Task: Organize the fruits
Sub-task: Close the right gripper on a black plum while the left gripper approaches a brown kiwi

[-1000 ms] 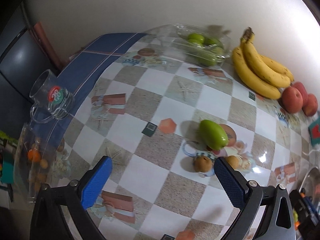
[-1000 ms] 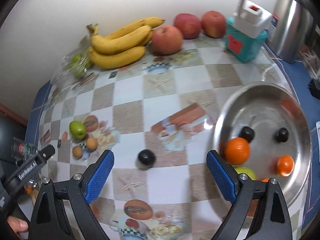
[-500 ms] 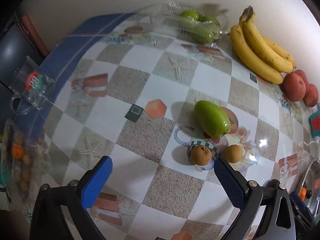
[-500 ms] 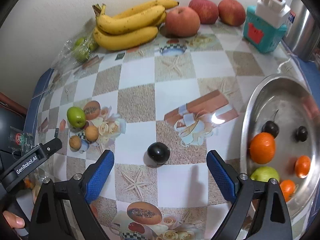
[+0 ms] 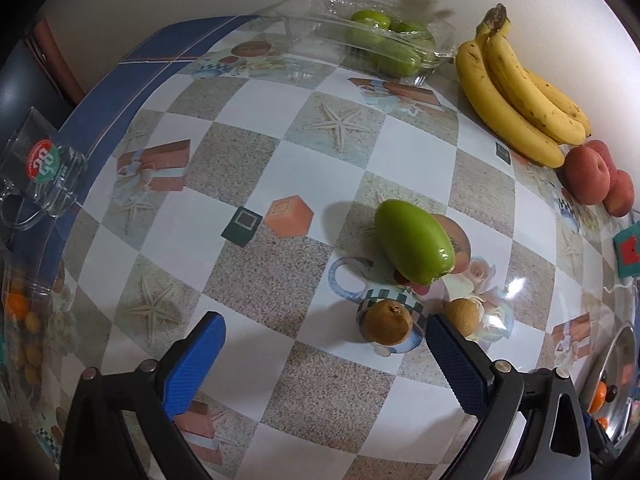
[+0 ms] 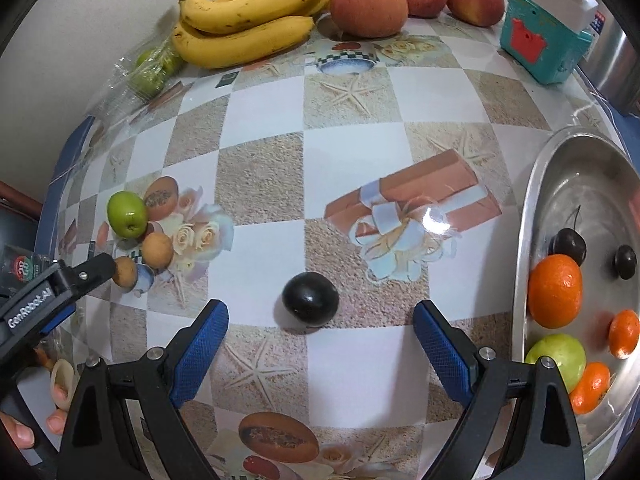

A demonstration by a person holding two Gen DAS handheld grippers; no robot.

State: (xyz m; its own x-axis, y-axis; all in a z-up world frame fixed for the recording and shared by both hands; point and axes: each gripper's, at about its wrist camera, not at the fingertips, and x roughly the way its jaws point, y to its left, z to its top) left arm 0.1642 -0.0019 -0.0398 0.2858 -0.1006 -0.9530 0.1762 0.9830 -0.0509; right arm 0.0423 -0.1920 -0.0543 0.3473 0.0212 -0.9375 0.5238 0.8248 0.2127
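We see a round dark plum-like fruit lying on the checkered, picture-printed counter, just ahead of our right gripper, whose blue-padded fingers stand spread wide with nothing between them. To its right sits a shiny round metal basin holding a large orange, smaller oranges, a green fruit and two dark cherries.

Our left gripper hangs with its fingers released and empty, the right one just beside two small brown round fruits. A glossy green oval fruit lies just beyond them. Along the wall rest a bunch of yellow bananas, three red apples and a clear plastic tray of green fruits. A clear glass mug with a red-green label stands at the counter's left edge.
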